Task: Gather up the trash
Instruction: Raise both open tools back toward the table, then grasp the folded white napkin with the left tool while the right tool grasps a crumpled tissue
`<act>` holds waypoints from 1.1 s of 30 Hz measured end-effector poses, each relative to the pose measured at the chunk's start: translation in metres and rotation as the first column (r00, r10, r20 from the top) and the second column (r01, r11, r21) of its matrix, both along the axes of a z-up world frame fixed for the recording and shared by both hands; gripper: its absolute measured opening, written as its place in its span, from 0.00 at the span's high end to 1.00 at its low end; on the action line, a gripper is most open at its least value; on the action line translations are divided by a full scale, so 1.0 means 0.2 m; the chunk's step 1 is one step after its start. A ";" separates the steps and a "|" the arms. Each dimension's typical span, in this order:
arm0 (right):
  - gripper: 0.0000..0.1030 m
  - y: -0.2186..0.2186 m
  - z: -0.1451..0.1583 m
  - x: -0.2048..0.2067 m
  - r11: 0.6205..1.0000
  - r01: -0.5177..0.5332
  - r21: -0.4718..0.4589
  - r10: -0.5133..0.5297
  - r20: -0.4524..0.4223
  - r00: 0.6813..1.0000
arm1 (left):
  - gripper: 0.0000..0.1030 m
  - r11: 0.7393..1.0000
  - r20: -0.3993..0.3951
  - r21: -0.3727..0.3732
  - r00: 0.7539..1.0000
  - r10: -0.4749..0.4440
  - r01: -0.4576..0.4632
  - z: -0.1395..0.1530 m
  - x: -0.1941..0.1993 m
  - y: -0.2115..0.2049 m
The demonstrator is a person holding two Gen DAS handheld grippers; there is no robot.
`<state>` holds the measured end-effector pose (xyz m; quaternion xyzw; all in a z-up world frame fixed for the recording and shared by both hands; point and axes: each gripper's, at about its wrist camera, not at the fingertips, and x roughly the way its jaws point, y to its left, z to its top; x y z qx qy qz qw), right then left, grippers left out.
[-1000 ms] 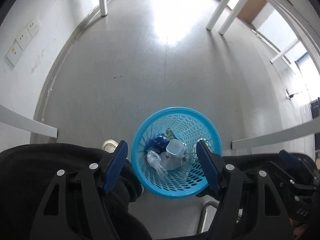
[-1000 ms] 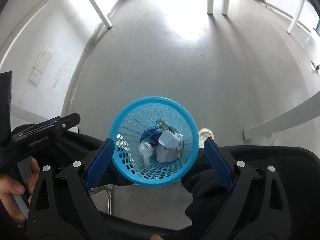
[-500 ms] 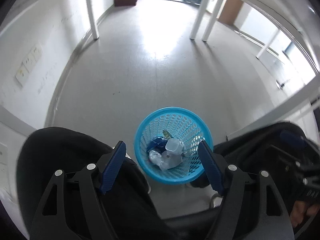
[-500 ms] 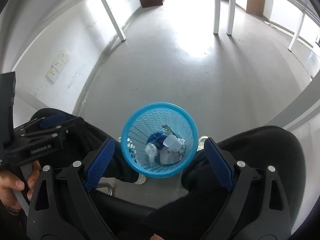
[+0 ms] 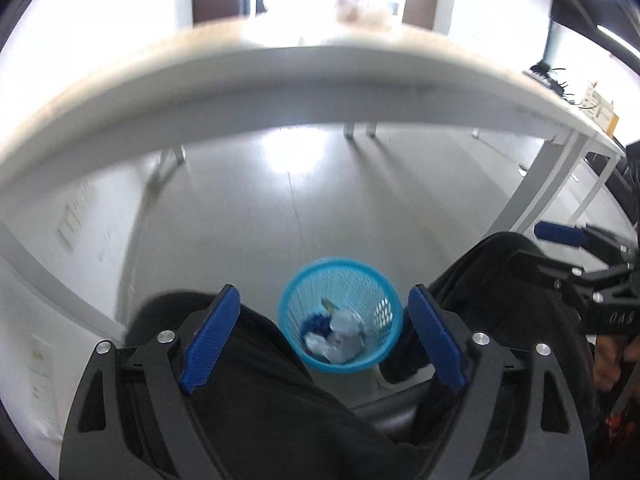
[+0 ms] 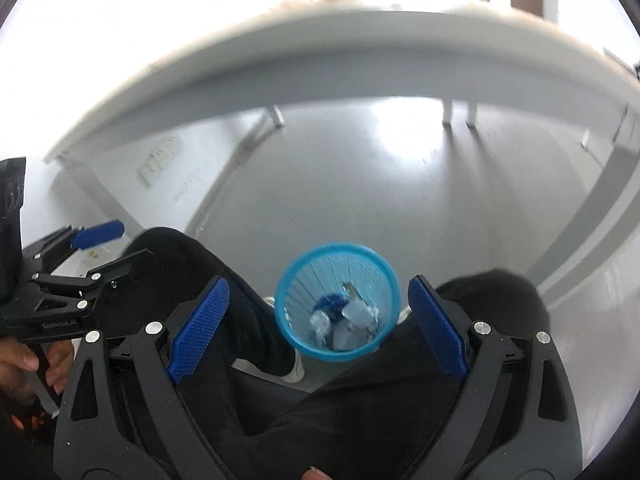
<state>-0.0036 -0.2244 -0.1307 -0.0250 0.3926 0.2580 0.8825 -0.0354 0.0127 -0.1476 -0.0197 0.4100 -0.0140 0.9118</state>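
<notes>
A blue mesh waste basket stands on the floor between a seated person's knees. Inside it lie crumpled clear plastic, a white cup and a dark blue scrap. My left gripper hangs well above the basket, its jaws opening wide with nothing between them. My right gripper is likewise high over the basket, open and empty. Each gripper shows at the edge of the other's view, the right gripper and the left gripper.
A white table edge arcs across the upper part of both views, blurred, with some pale crumpled things on top. The person's black-trousered legs flank the basket. White table legs and wall sockets stand around the grey floor.
Both grippers rose and tilted upward, so the basket shrank and the table edge came into view. The left jaws spread wider. The trash in the basket has not moved.
</notes>
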 end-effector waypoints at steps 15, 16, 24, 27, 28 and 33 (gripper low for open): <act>0.09 -0.09 0.53 0.10 0.996 0.015 0.086 -0.033 0.210 0.977 | 0.06 1.000 0.199 0.008 0.980 0.015 -0.017 0.38 0.04 0.10; 0.08 -0.09 0.54 0.13 0.996 0.021 0.087 -0.039 0.210 0.977 | 0.06 1.000 0.210 -0.004 0.978 0.021 -0.021 0.40 0.07 0.12; 0.08 -0.04 0.66 0.47 0.995 0.053 0.086 -0.072 0.230 0.971 | 0.06 0.998 0.268 -0.057 0.963 0.042 -0.028 0.62 0.28 0.23; 0.08 -0.03 0.71 0.60 0.991 0.065 0.120 -0.088 0.201 0.976 | 0.06 0.998 0.281 -0.046 0.959 0.047 -0.035 0.69 0.39 0.26; 0.08 -0.03 0.72 0.64 0.989 0.068 0.131 -0.093 0.194 0.977 | 0.06 0.998 0.281 -0.046 0.958 0.050 -0.039 0.72 0.42 0.28; 0.08 0.03 0.78 0.78 0.991 0.066 0.117 -0.088 0.197 0.976 | 0.06 0.996 0.270 -0.078 0.961 0.066 -0.047 0.79 0.61 0.34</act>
